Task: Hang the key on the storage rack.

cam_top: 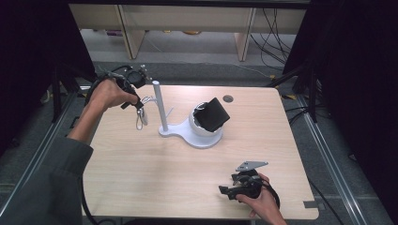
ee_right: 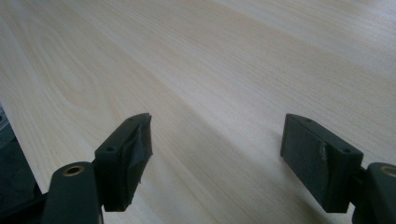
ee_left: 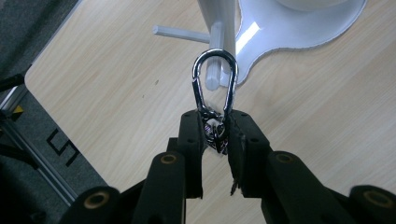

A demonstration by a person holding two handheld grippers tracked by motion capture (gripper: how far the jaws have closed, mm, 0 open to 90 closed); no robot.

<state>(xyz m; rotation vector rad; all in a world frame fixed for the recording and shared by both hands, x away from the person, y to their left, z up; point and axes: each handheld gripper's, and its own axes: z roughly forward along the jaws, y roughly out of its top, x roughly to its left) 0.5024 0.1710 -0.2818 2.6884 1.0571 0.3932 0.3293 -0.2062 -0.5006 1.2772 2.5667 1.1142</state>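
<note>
The left gripper (ee_left: 215, 133) pinches the lower end of a shiny steel carabiner (ee_left: 215, 81), held above the table at ten o'clock of the white stand (cam_top: 162, 101). The right gripper (ee_right: 217, 161) gapes wide, holding nothing, over the table (ee_right: 196, 60).

Light wood table (cam_top: 155, 178), rounded corners, fills mid-frame in the high view. Round dark grommet hole (cam_top: 228, 98) near the table's upper edge, right of centre. Grey floor (cam_top: 197, 44) across the upper frame. Pale wooden furniture legs (cam_top: 129, 30) upper left and another (cam_top: 244, 35) upper centre-right. Black cables (cam_top: 274, 35) trail on the floor, upper right. Dark curtains (cam_top: 356, 70) down both side edges. Metal rails (cam_top: 328, 154) run along the table's left and right sides. In the left gripper view, a black square marking (ee_left: 63, 147) on the grey floor, lower left.
</note>
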